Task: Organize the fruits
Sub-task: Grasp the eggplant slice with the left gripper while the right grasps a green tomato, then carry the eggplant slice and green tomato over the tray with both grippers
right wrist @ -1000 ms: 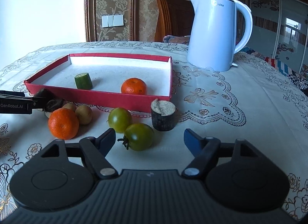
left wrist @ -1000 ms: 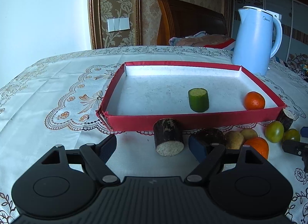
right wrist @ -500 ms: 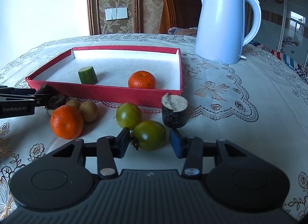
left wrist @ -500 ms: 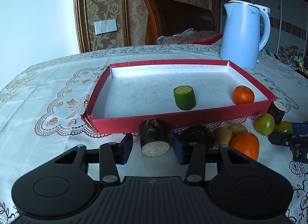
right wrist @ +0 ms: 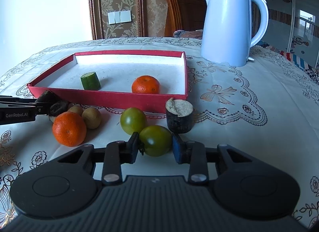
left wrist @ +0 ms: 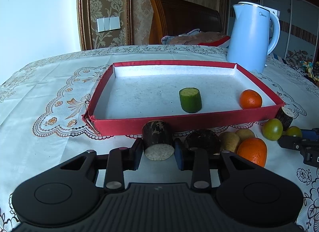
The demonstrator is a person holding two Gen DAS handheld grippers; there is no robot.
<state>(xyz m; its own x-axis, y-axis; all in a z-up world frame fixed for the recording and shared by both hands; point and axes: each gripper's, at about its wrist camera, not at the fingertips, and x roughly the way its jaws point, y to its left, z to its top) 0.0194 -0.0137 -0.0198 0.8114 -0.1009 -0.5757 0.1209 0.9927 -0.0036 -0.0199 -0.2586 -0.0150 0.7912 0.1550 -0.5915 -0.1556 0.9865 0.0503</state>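
Both grippers are closing in on their pieces. The left gripper is narrowing from a wide spread, and its pads now sit right against the sides of the dark sugarcane piece lying just before the red tray's near wall. The right gripper is likewise drawing its fingers in around the nearer green tomato, which they now flank closely.

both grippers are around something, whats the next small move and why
Probably lift both pieces and carry them over the red tray. The left gripper looks clamped on the dark sugarcane piece, and the right gripper on a green tomato; both still sit on the tablecloth.
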